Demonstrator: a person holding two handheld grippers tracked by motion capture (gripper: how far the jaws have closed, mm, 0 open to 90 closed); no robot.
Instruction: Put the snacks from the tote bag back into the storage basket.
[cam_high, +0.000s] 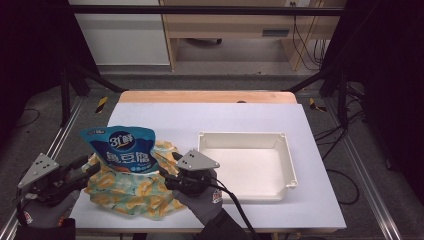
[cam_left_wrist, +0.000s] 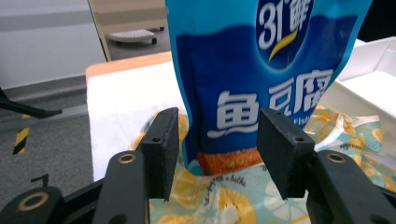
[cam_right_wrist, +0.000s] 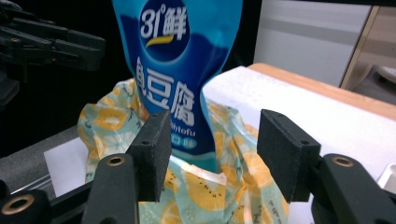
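While both pairs of jaws stand apart with nothing clamped between them, a blue snack pouch (cam_left_wrist: 261, 70) is seen just beyond the pads, upright in the mouth of a crumpled lemon-print bag (cam_left_wrist: 224, 196).

Left gripper (cam_high: 75, 172): lower left of the high view, jaws spread, aimed rightward at the bag (cam_high: 135, 192). Right gripper (cam_high: 170, 175): low centre, jaws spread, aimed leftward at the same bag. No pad is seen pressing on cloth or pouch in either gripper view.

Progress, as judged: the pouch (cam_high: 125, 147) is set into the bag's opening, but most of it stands proud above the rim, so it is not fully bagged. Pushing it down or closing the bag appears left to do. A white tray (cam_high: 290, 172) sits untouched right of centre on the white table cover (cam_high: 175, 117).

Hands: gloved, held low at the near table edge, either side of the bag.
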